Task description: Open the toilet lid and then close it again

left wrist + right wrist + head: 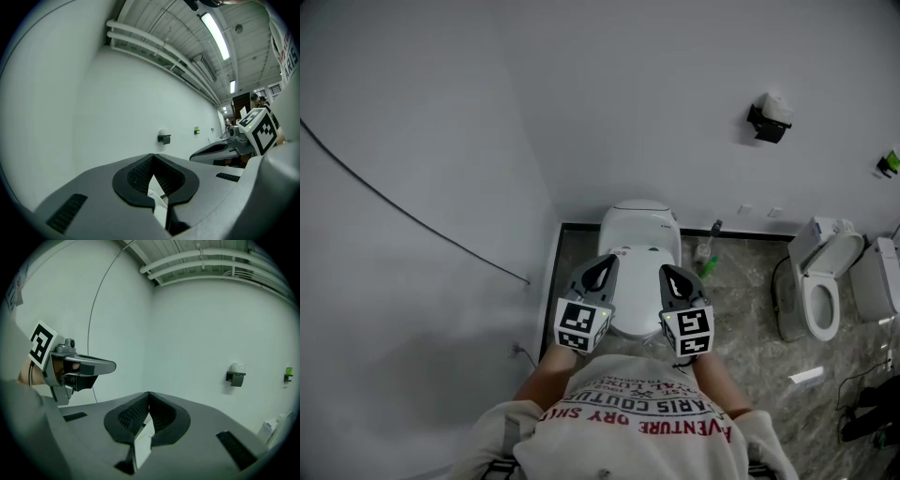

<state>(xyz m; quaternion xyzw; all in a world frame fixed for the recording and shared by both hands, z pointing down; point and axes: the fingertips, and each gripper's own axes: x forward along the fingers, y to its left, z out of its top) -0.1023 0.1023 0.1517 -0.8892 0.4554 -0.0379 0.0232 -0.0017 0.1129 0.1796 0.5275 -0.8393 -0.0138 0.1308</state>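
The front part of the toilet (639, 225) is covered in the head view by the left gripper (602, 264) and the right gripper (672, 274), so its front rim is not seen. The small things (709, 253) beside its base are too small to be named. A white fixture (883, 278) and some dark objects (868, 412) are cut off by the right edge.
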